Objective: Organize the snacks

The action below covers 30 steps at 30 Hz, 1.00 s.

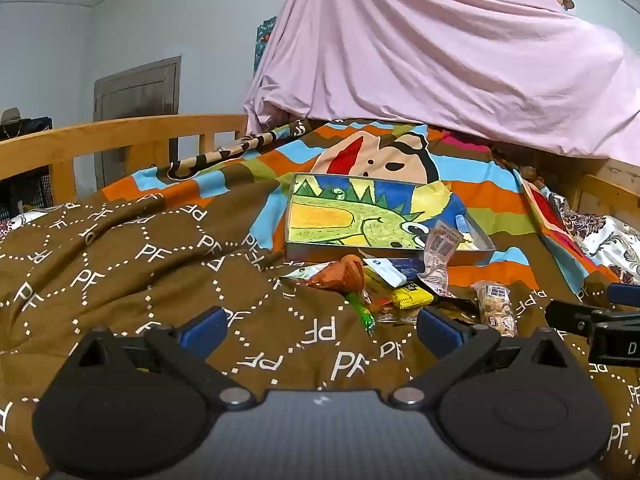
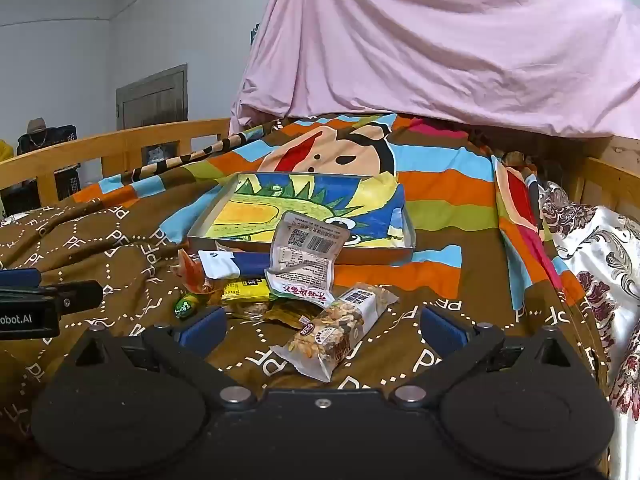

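We see soft matt cloth on the bed: a brown printed blanket [image 2: 132,248] and a striped cartoon sheet [image 2: 440,196], both creased. A pink sheet [image 2: 420,40] behind hangs in matt folds, and a satiny floral cloth [image 2: 592,240] at the right edge shines faintly. The bed rail [image 2: 120,144] is smooth, varnished wood. The shallow tray [image 2: 408,240] has dull grey walls, metal or card we cannot tell. The snack packets are glossy, crinkled plastic film: a clear nut bar wrapper [image 2: 336,328] and a pale pouch [image 2: 308,256]. Each gripper, left gripper [image 1: 320,328] and right gripper [image 2: 320,326], is matt black plastic with blue pads [image 2: 202,326].
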Each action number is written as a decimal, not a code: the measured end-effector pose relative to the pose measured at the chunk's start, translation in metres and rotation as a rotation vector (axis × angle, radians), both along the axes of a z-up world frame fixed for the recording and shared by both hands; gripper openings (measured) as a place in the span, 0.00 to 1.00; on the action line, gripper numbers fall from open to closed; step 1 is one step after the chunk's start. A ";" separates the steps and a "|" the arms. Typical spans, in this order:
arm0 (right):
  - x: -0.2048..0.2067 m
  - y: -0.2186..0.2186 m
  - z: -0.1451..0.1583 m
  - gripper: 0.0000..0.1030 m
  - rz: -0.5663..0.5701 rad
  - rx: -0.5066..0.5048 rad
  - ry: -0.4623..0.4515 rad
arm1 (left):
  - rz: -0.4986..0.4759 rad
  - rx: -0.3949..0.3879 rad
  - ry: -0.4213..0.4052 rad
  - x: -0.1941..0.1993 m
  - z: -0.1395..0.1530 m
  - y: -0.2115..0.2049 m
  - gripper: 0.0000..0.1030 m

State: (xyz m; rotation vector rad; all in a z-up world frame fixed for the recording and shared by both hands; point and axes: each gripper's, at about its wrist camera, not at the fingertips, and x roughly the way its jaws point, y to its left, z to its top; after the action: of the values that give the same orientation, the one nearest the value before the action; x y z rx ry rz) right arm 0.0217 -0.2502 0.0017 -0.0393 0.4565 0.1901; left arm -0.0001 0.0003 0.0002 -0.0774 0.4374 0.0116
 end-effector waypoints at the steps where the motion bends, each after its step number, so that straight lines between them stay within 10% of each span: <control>1: 0.000 0.000 0.000 1.00 0.001 0.001 0.000 | -0.001 0.001 0.000 0.000 0.000 0.000 1.00; 30: 0.000 0.001 -0.001 1.00 0.000 -0.005 0.004 | 0.001 -0.003 0.012 0.001 -0.003 0.002 1.00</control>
State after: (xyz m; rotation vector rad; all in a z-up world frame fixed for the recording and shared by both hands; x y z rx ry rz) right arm 0.0220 -0.2494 0.0011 -0.0439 0.4605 0.1893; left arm 0.0008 0.0023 -0.0025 -0.0803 0.4498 0.0122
